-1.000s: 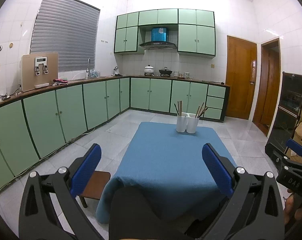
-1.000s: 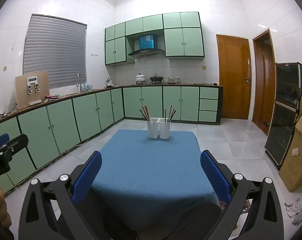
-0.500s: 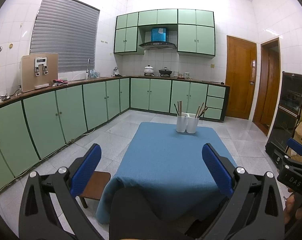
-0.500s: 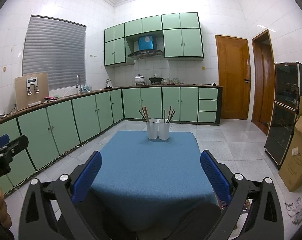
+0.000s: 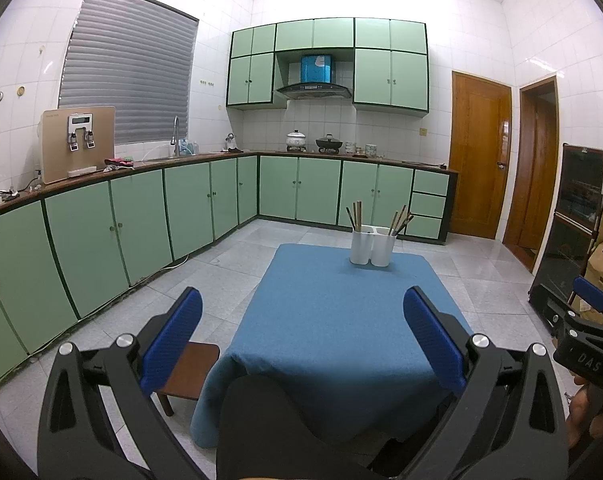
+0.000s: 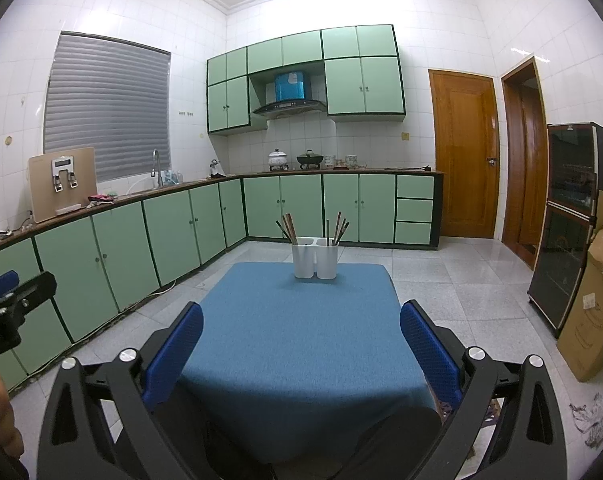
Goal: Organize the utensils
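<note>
**Chopsticks waited in a twin holder, far ahead of two spread claws**

Cabinets (image 5: 101, 240) in pale green ran along the wall to the left of both claws and across the far end of the kitchen. A table under a blue cloth (image 5: 341, 320) filled the floor straight ahead of them, its near edge lying between the fingers in each wrist view. A brown carton (image 6: 593, 304) leaned off to the right of the right claw, beside a dark glass-fronted cabinet (image 6: 561, 220).

The left gripper (image 5: 301, 340) was held with its blue pads wide apart and nothing between them. The right gripper (image 6: 301, 344) stood the same way, spread and empty, near the table's front edge.

At the far end of the cloth, well beyond both claws, stood a white two-cup utensil holder (image 5: 372, 245) (image 6: 314, 258), upright, its cups touching side by side. Each cup held a few brown chopsticks (image 6: 289, 226), those in the left cup leaning left, those in the right cup (image 6: 338, 229) leaning right.

A small wooden stool (image 5: 189, 368) sat low to the left of the left claw, just beside the table's corner.
</note>
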Motion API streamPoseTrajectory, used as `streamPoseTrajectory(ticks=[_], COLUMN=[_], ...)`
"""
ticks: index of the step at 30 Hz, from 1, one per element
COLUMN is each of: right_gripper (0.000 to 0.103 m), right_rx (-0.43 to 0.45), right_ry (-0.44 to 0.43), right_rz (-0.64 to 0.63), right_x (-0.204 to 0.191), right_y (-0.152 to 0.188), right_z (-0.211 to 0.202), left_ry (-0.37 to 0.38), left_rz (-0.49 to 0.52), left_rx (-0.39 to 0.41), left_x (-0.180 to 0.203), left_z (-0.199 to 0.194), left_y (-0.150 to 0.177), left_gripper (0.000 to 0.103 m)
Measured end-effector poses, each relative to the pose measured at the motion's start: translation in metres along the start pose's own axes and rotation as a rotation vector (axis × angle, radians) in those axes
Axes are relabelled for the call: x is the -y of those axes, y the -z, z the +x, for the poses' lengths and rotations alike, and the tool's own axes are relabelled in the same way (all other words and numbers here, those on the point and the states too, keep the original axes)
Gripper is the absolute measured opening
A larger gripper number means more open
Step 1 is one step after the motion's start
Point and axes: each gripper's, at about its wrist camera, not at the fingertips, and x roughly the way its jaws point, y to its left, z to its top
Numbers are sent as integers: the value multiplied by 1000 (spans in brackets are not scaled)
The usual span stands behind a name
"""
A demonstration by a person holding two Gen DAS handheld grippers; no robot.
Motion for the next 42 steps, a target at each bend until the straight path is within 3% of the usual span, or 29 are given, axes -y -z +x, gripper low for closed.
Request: streamPoseTrajectory(ticks=[42], right_gripper=[97], right_rx=[-3], right_ry=[4], right_rz=[6], right_x=[-2], right_y=[-1], right_z=[2], left_ry=[5], left_rz=[1], left_rx=[-2], left_x=[3], left_z=[2], left_y=[2], left_gripper=[98])
